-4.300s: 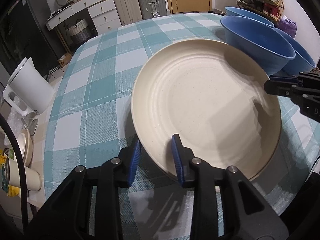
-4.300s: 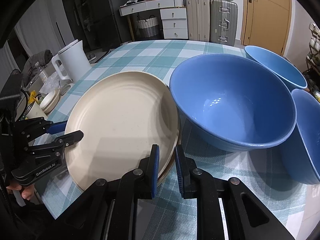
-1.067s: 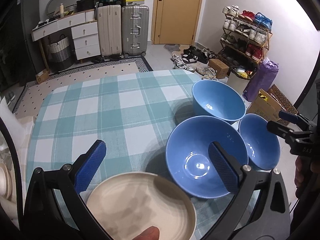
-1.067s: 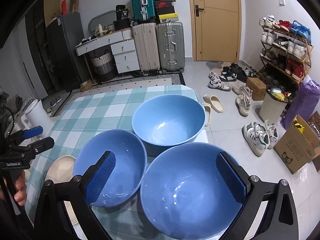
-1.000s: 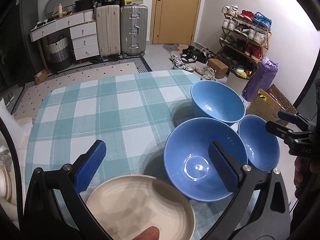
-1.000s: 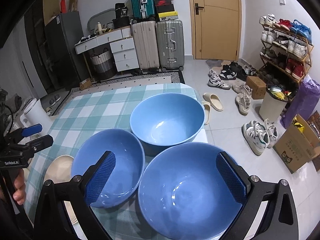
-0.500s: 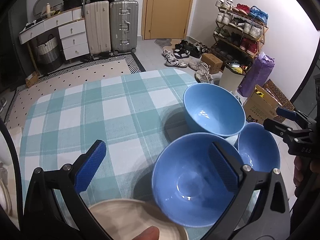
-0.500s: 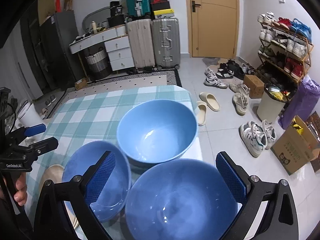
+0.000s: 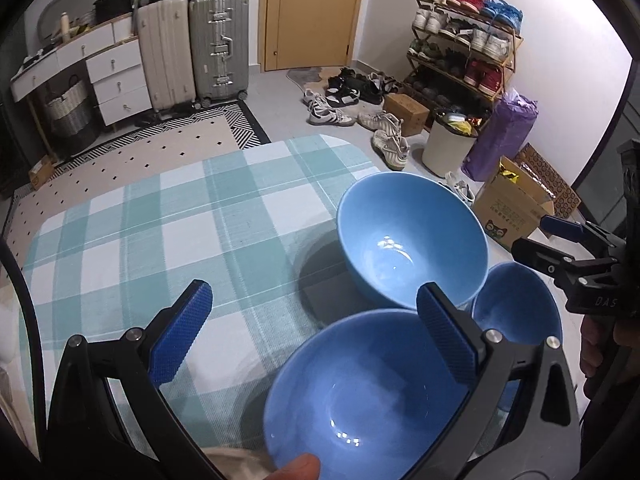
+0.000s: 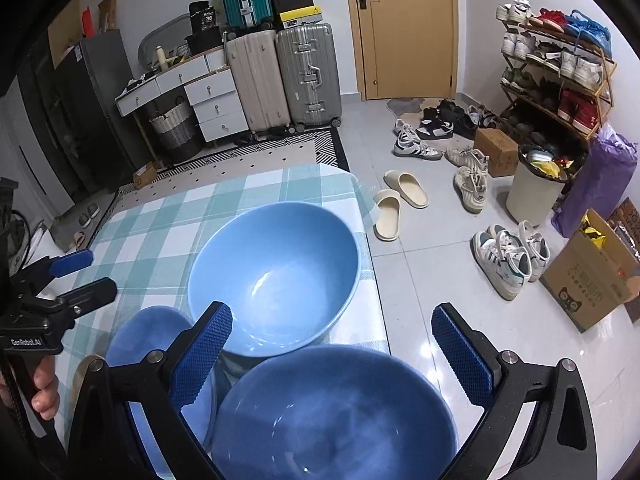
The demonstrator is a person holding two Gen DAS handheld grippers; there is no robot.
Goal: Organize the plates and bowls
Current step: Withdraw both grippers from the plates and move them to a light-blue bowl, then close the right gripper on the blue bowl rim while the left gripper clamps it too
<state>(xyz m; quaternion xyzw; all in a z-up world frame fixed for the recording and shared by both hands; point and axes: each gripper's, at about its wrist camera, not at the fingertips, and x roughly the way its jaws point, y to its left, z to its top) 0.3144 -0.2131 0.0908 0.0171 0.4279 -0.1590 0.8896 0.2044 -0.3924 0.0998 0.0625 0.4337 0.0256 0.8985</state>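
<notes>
Three blue bowls stand on the teal checked tablecloth [image 9: 168,224]. In the left wrist view the far bowl [image 9: 412,240] is upright near the table's right edge, a near bowl [image 9: 360,400] lies under my open left gripper [image 9: 316,336], and a smaller bowl [image 9: 516,312] sits to the right. A cream plate [image 9: 236,460] peeks at the bottom. In the right wrist view my open right gripper [image 10: 332,348] hovers over the nearest bowl [image 10: 332,412], with the far bowl [image 10: 276,276] ahead and the third bowl [image 10: 148,340] at left.
The right gripper shows at the right in the left wrist view [image 9: 560,252]; the left gripper shows at the left in the right wrist view [image 10: 68,284]. Beyond the table are suitcases [image 10: 280,76], a drawer unit [image 10: 200,96], a shoe rack [image 10: 560,60], a bin [image 10: 536,184] and shoes on the floor.
Both grippers were shut on the cream plate's rim 4.3 s ago and have let go. Over the last second both lifted and pitched forward, so bowls slid down the frames; jaws stay wide open.
</notes>
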